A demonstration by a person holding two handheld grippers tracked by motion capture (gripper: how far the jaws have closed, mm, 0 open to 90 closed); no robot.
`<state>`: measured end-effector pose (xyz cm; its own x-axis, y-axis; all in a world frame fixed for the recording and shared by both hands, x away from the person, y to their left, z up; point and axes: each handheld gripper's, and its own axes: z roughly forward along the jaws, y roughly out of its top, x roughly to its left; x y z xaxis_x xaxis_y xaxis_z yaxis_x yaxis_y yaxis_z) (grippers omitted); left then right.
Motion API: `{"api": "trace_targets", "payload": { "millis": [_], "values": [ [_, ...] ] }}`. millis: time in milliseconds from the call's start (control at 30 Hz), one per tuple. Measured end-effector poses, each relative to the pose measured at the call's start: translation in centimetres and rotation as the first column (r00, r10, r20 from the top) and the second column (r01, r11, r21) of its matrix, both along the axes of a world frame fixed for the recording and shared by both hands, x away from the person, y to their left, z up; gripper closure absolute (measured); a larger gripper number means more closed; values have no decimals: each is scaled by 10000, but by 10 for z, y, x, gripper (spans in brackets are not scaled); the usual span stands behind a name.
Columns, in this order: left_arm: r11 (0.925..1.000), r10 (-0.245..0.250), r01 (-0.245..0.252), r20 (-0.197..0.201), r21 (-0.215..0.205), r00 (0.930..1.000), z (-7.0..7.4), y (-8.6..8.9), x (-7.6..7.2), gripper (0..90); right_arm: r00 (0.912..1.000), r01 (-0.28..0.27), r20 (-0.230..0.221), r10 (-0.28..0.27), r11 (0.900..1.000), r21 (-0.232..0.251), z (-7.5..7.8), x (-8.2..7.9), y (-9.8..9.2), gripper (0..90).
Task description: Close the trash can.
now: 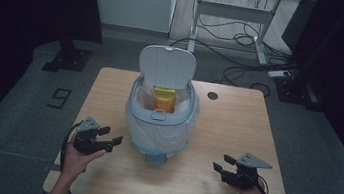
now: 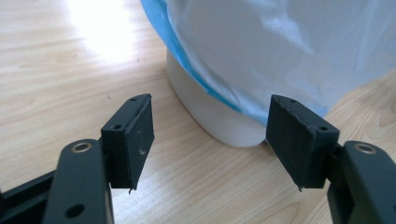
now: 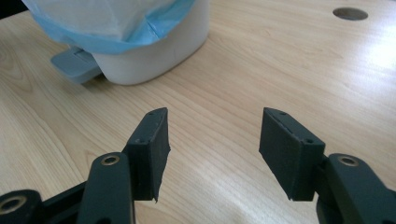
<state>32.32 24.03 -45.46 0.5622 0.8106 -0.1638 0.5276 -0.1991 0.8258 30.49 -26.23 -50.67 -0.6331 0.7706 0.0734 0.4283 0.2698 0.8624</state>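
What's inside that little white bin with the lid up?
Inside the bin, a yellow container stands upright in the plastic liner. The bin's rim hides its lower part and anything beneath it.

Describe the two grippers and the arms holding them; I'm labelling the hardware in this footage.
Both the left gripper and the right gripper are black, each with two flat, block-shaped jaws on pivoting links with brass-coloured rivets. A grey three-cornered plate tops each. A black cable trails from each. The forearms are bare, with no sleeves in sight.
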Motion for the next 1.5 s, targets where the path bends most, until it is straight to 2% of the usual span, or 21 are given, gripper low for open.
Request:
{"api": "trace_targets", "payload": {
  "millis": [133, 233, 300, 333, 433, 467, 567, 733, 867, 1033, 1233, 1500],
  "values": [
    [10000, -67, 65, 272, 63, 9996, 16, 3, 1, 319, 9999, 57, -108, -58, 10000, -81, -4, 0, -3, 414],
    [9998, -126, 133, 478, -134, 9988, 31, 6, 1, 316, 9998, 54, -180, -57, 9998, -173, -6, 0, -3, 413],
    [9998, -138, 146, 542, -143, 9984, 36, 7, 1, 315, 9998, 22, -221, -27, 9998, -196, -7, 0, -2, 411],
    [9998, -153, 163, 666, -143, 9977, 45, 8, 2, 314, 9997, 8, -241, -13, 9998, -221, -7, 0, -2, 410],
    [9994, -266, 283, 831, -193, 9962, 57, 7, 4, 312, 9995, -5, -317, -4, 9997, -263, -9, 0, -1, 409],
    [9994, -266, 283, 831, -193, 9962, 57, 7, 4, 311, 9995, -14, -327, 4, 9996, -283, -9, 0, -1, 408],
    [9985, -413, 447, 980, -331, 9943, 71, 4, 8, 309, 9993, -25, -382, 13, 9995, -314, -10, 0, -1, 408],
    [9961, -629, 692, 1109, -541, 9918, 85, 0, 15, 306, 9991, 23, -427, -37, 9995, -313, -12, 0, -2, 407],
    [9953, -756, 824, 1242, -501, 9894, 97, -6, 20, 303, 9990, 16, -453, -31, 9994, -332, -13, 0, -3, 407],
    [9941, -903, 975, 1336, -483, 9869, 107, -12, 27, 302, 9990, -28, -447, 11, 9993, -376, -14, 0, -2, 407],
    [9922, -1004, 1096, 1403, -595, 9850, 119, -21, 44, 302, 9984, -3, -559, -19, 9992, -392, -16, 0, -3, 407],
    [9909, -1068, 1164, 1312, -675, 9856, 123, -27, 62, 301, 9972, -61, -742, 24, 9987, -500, -21, -2, -2, 407]
  ]
}}
